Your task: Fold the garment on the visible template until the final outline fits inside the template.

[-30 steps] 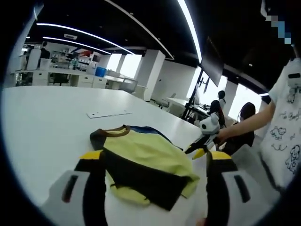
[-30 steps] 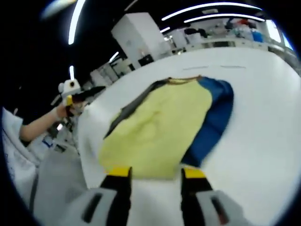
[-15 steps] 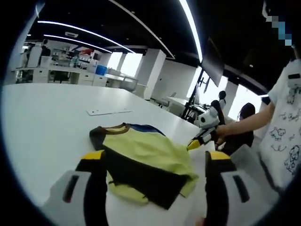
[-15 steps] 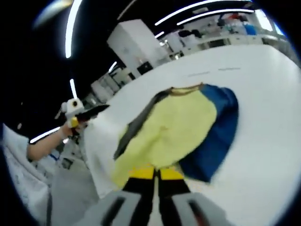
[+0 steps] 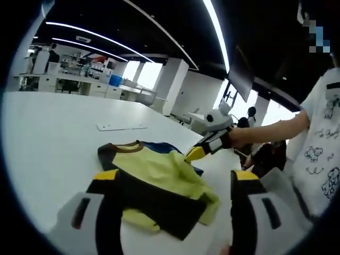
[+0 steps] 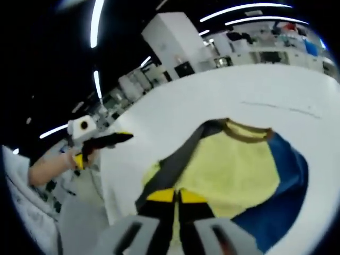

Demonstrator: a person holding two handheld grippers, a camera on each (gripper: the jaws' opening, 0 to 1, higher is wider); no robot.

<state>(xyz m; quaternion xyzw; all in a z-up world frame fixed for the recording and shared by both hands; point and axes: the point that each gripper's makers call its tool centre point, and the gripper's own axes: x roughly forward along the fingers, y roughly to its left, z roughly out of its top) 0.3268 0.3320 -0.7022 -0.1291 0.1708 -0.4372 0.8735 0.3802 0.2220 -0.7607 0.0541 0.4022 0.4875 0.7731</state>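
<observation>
A yellow, black and blue garment (image 5: 159, 172) lies crumpled on the white table (image 5: 48, 138), just beyond my left gripper (image 5: 175, 176), whose jaws stand wide open on either side of it. My right gripper (image 5: 194, 154) comes in from the right over the garment's far side, held by a hand. In the right gripper view, that gripper (image 6: 176, 195) is shut on the garment's (image 6: 239, 170) near edge, where yellow cloth meets a black band. The left gripper (image 6: 109, 140) hovers off the table's left side. A thin template outline (image 5: 121, 127) is marked on the table past the garment.
A person in a white printed shirt (image 5: 321, 154) stands at the table's right edge. The template line (image 6: 276, 106) runs beyond the garment's collar. Office desks (image 5: 79, 87) and a white pillar (image 5: 172, 85) stand far behind. The table edge (image 6: 106, 202) is close at the left.
My right gripper went from open to shut on the garment's edge and has moved with it over the garment. The left gripper stayed open and in place.
</observation>
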